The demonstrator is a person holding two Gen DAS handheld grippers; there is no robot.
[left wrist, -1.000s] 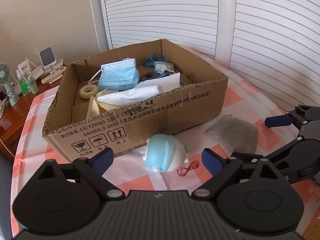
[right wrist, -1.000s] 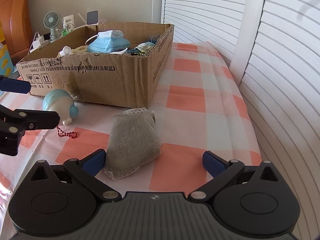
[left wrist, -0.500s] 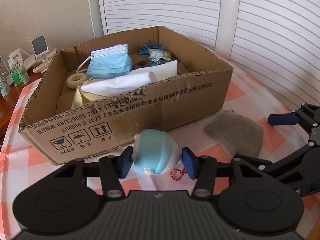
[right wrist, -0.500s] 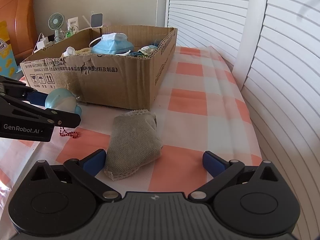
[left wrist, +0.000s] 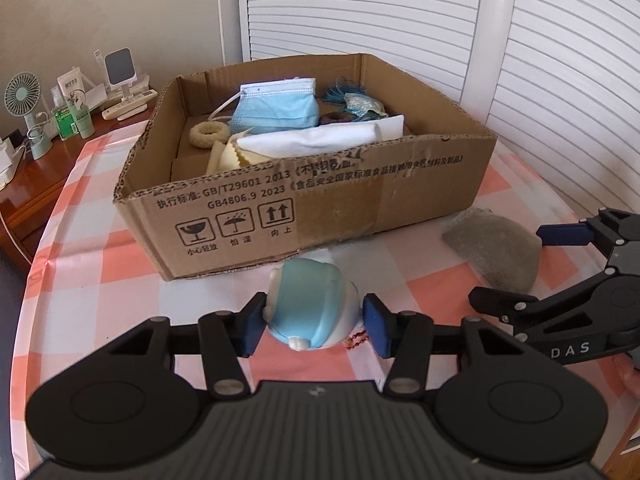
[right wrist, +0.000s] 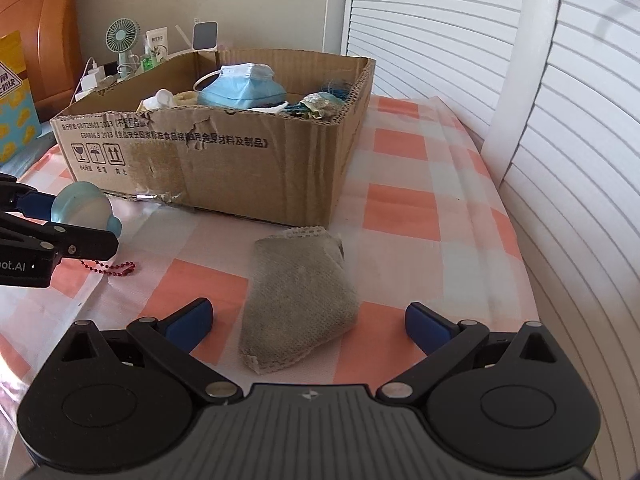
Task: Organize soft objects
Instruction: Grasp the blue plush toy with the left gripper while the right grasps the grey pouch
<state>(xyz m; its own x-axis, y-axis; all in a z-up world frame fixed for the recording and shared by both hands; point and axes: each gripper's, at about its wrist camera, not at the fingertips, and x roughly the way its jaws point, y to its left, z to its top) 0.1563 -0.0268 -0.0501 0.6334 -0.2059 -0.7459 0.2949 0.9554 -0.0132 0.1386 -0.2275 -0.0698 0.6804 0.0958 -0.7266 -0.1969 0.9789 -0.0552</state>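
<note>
My left gripper (left wrist: 314,326) is shut on a round blue and white plush toy (left wrist: 310,306) with a red bead chain (right wrist: 110,269), held just in front of the cardboard box (left wrist: 320,200). The toy also shows in the right wrist view (right wrist: 82,208). The box holds a blue face mask (left wrist: 276,110), white cloth (left wrist: 316,142), a beige ring and other soft items. My right gripper (right wrist: 308,322) is open, its fingers on either side of a grey mesh pouch (right wrist: 298,300) lying on the checked tablecloth, also seen in the left wrist view (left wrist: 494,250).
A wooden side table at the back left carries a small fan (left wrist: 28,116), green bottles (left wrist: 74,118) and a phone stand. White louvred shutters (left wrist: 540,60) run close behind and to the right of the table. The table edge curves at the left.
My left gripper closed around the blue toy and has lifted it slightly, chain dangling. My right gripper has stayed open around the grey pouch.
</note>
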